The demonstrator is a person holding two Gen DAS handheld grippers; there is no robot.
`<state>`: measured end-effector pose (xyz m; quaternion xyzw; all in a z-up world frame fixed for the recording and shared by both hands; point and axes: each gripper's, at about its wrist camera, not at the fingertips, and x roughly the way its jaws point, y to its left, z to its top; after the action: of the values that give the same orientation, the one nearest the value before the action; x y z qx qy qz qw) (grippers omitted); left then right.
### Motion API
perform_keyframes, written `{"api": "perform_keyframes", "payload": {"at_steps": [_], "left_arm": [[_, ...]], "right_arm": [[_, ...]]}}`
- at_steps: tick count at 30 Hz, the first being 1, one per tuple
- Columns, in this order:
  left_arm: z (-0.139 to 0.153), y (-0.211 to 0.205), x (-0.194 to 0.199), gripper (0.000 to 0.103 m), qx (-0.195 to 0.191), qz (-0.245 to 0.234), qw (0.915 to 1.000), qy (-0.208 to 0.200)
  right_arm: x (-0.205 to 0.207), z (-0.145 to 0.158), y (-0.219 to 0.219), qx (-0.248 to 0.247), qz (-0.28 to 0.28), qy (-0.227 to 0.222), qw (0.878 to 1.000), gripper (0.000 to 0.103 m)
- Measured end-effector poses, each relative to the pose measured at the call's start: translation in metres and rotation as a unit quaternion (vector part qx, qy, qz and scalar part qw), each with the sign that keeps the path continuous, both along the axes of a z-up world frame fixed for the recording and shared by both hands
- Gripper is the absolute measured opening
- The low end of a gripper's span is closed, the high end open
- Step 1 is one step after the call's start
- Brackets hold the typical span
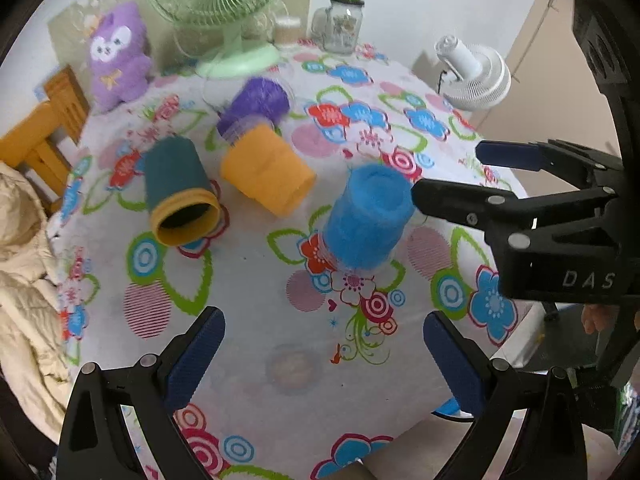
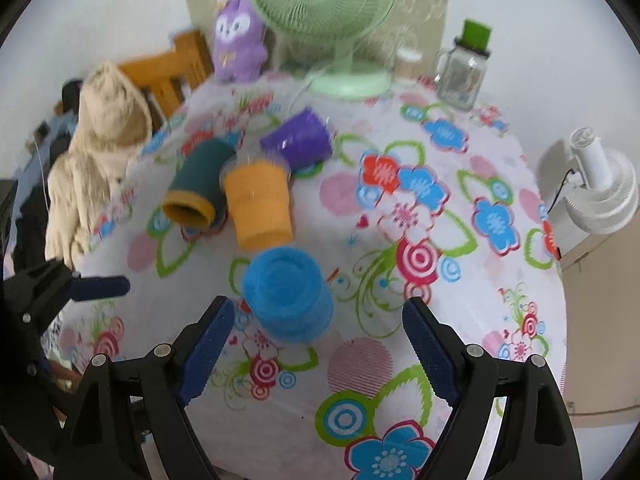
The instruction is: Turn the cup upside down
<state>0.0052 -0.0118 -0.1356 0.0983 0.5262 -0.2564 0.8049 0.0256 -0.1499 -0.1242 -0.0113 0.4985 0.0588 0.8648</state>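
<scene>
A blue cup (image 1: pixel 366 216) stands upside down on the flowered tablecloth (image 1: pixel 256 264), its base up; it also shows in the right wrist view (image 2: pixel 286 292). My right gripper (image 2: pixel 320 320) is open and empty, its jaws either side of and just short of the cup; in the left wrist view it (image 1: pixel 448 168) reaches in from the right, one finger by the cup's top. My left gripper (image 1: pixel 324 334) is open and empty, nearer than the cup. An orange cup (image 1: pixel 266 170), a dark green cup (image 1: pixel 178 192) and a purple cup (image 1: pixel 256 106) lie on their sides behind.
A green fan (image 1: pixel 224 8), a purple plush toy (image 1: pixel 116 56), a glass jar with a green lid (image 1: pixel 342 20) and a white fan (image 1: pixel 474 74) stand at the table's far side. A wooden chair (image 1: pixel 44 128) with a beige jacket (image 1: pixel 20 272) is at the left.
</scene>
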Motion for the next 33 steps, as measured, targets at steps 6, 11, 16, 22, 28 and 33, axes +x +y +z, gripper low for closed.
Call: {"api": "perform_keyframes", "payload": {"at_steps": [6,11,16,22,28,33], "left_arm": [[0.02,0.015,-0.014,0.103,-0.012,0.036,0.9991,-0.021],[0.03,0.025,-0.021,0.103,-0.041,0.057,0.997,-0.033],[0.036,0.027,-0.027,0.103,-0.071,0.09,0.9928,-0.036],[0.037,0.025,-0.034,0.103,-0.074,0.156,0.9835,-0.052],[0.031,0.021,-0.044,0.103,-0.091,0.212,0.9712,-0.058],[0.027,0.018,-0.044,0.103,-0.086,0.238,0.9662,-0.048]], "right_arm": [[-0.021,0.028,-0.003,-0.007,-0.021,-0.059,0.998,0.095],[-0.043,0.041,-0.004,-0.017,-0.048,-0.098,0.994,0.098],[-0.065,0.048,-0.008,-0.021,-0.068,-0.13,0.989,0.103],[-0.07,0.05,-0.025,-0.019,-0.071,-0.138,0.988,0.103],[-0.075,0.043,-0.039,-0.015,-0.07,-0.158,0.985,0.103],[-0.075,0.034,-0.044,-0.009,-0.06,-0.148,0.987,0.103]]}}
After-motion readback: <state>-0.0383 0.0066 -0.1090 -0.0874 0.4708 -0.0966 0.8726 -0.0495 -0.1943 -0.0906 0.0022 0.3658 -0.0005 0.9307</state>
